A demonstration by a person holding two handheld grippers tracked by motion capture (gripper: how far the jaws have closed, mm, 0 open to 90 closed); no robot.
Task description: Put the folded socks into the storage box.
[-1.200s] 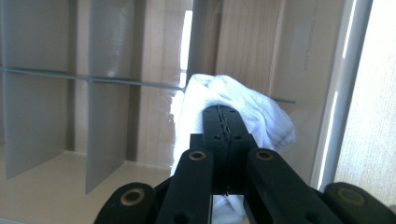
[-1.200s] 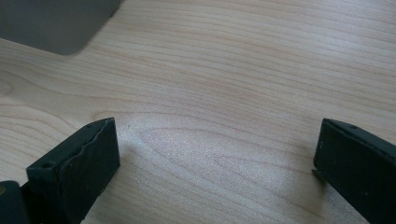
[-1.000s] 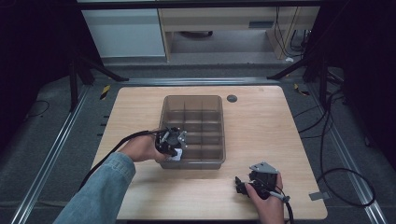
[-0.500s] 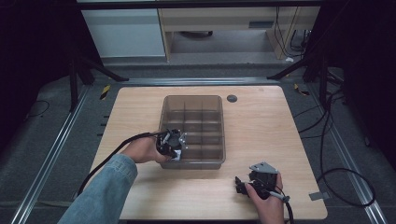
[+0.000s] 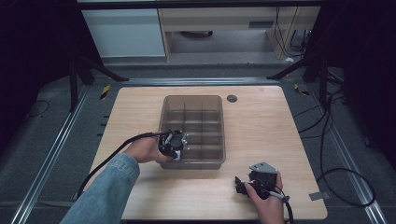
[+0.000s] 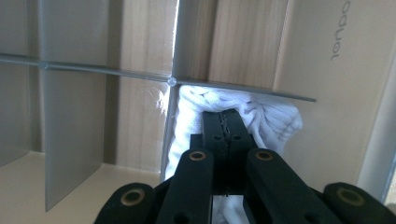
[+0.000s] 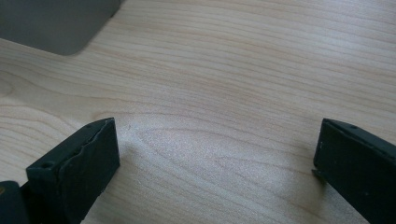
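The left gripper (image 6: 225, 125) is clamped on a white cloth (image 6: 275, 119), pressed into the divided box's (image 5: 219, 140) near-left compartment.

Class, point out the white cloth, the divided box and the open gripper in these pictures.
white cloth (image 6: 280, 119), left gripper view, its bunched side.
divided box (image 5: 192, 98), high view, its far rim.
right gripper (image 7: 215, 158), right gripper view, between its tips.

Right hand-held gripper (image 7: 215, 163) with jaws spread wide, bare wooden desk (image 7: 243, 84) between them, grey bin corner (image 7: 51, 23) at eleven o'clock
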